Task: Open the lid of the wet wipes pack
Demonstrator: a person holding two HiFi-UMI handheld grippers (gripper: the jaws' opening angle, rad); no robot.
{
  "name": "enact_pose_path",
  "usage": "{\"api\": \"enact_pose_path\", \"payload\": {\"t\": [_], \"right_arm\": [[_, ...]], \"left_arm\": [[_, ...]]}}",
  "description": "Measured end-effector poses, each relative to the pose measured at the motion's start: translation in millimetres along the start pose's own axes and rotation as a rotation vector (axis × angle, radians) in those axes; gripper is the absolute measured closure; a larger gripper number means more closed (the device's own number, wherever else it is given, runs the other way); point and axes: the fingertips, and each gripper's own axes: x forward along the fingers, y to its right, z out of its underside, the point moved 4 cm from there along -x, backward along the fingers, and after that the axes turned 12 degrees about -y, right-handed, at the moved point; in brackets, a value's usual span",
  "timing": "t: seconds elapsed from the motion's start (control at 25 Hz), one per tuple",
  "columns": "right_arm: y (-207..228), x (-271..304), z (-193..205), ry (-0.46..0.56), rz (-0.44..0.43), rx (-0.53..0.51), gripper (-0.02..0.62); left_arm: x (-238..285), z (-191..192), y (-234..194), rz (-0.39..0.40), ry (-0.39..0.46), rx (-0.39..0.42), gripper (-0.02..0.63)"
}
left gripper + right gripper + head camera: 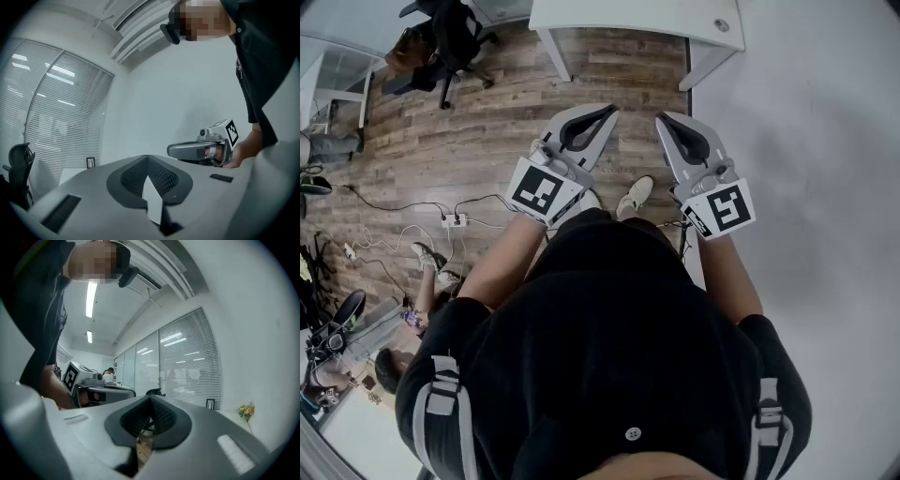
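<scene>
No wet wipes pack shows in any view. In the head view my left gripper (603, 112) and right gripper (662, 120) are held side by side at waist height over the wooden floor, pointing forward. Each has its jaws closed tip to tip with nothing between them. The left gripper view looks along its own shut jaws (147, 157) at a pale wall, with the right gripper (174, 150) level beside it. The right gripper view shows its shut jaws (151, 397) and the left gripper (129, 391) at the left.
A white desk (637, 23) stands ahead and a white table top (825, 141) runs along the right. An office chair (441, 42) is at the far left. A power strip with cables (455, 220) lies on the floor. Another person's feet (427, 258) show at lower left.
</scene>
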Motion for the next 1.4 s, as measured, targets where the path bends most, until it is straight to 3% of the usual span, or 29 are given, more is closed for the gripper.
{"api": "enact_pose_path", "payload": {"t": [0.76, 0.84, 1.4], "right_arm": [[12.1, 2.9, -4.9, 0.022, 0.006, 0.025, 0.583], [14.4, 3.4, -4.4, 0.018, 0.010, 0.025, 0.522], [51.7, 3.0, 0.2, 0.004, 0.049, 0.039, 0.313]], "left_arm": [[7.9, -1.0, -10.0, -0.002, -0.003, 0.007, 0.598], [10.1, -1.3, -11.0, -0.002, -0.003, 0.011, 0.598], [42.0, -2.3, -14.0, -0.005, -0.013, 0.009, 0.598]]}}
